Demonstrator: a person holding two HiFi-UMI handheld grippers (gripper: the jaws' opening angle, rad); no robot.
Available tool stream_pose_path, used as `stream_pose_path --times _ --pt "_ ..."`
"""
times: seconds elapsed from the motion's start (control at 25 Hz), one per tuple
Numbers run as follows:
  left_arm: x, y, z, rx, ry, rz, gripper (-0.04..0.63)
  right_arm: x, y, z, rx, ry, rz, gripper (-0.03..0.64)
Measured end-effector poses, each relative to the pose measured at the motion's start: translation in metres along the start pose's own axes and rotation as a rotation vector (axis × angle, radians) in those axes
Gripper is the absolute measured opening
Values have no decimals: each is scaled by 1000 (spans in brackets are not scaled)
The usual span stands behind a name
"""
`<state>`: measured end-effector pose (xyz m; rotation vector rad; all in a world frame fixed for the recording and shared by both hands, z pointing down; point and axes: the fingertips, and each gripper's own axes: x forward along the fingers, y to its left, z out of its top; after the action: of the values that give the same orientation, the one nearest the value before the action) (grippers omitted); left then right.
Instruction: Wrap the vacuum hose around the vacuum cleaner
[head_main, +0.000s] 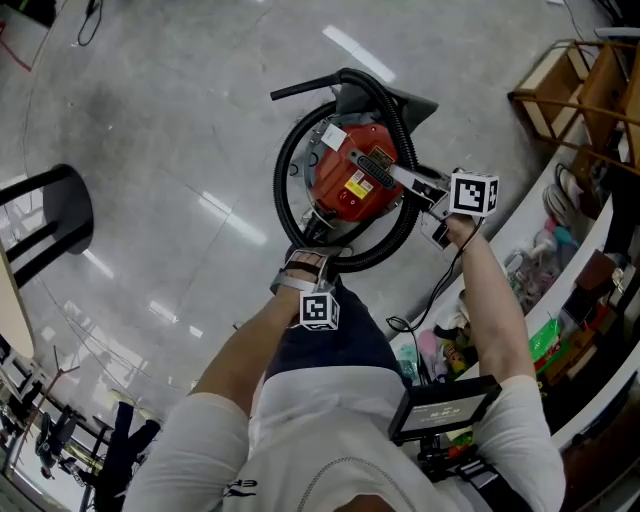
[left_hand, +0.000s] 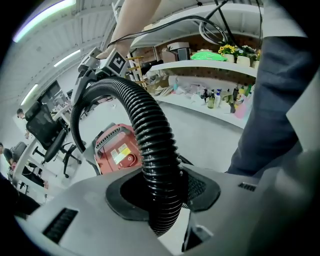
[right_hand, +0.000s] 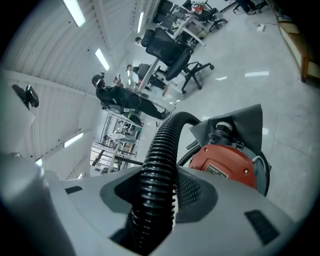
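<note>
Vacuum hose (left_hand: 150, 135) looks ribbed, light and springy, likely to uncoil, so I hold it mid-span: left gripper (left_hand: 161, 197) and right gripper (right_hand: 152, 200) jaws each clamp it.

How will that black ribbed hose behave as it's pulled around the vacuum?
The hose probably flexes easily: it curves in a loop around the vacuum. Its ribs likely resist slipping in the left tool. It may spring back if released.
</note>
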<state>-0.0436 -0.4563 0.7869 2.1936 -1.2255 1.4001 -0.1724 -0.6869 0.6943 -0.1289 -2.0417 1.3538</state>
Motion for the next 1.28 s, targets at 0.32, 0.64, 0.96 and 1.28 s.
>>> stream_pose_path --times 0.32,0.64,0.96,1.28 --pt "20 -32 -10 -15 42 -51 147 6 -19 -38 -24 174 -2 175" --pt "37 -59 -21 -10 96 -93 147 1 -44 -74 -37 338 -43 169" --pt "52 -78 -15 -16 106 -127 152 -17 -66 -109 -50 536 -80 168" --pt "71 -83 -10 -31 124 -131 158 -31 -101 -114 -38 590 -144 169"
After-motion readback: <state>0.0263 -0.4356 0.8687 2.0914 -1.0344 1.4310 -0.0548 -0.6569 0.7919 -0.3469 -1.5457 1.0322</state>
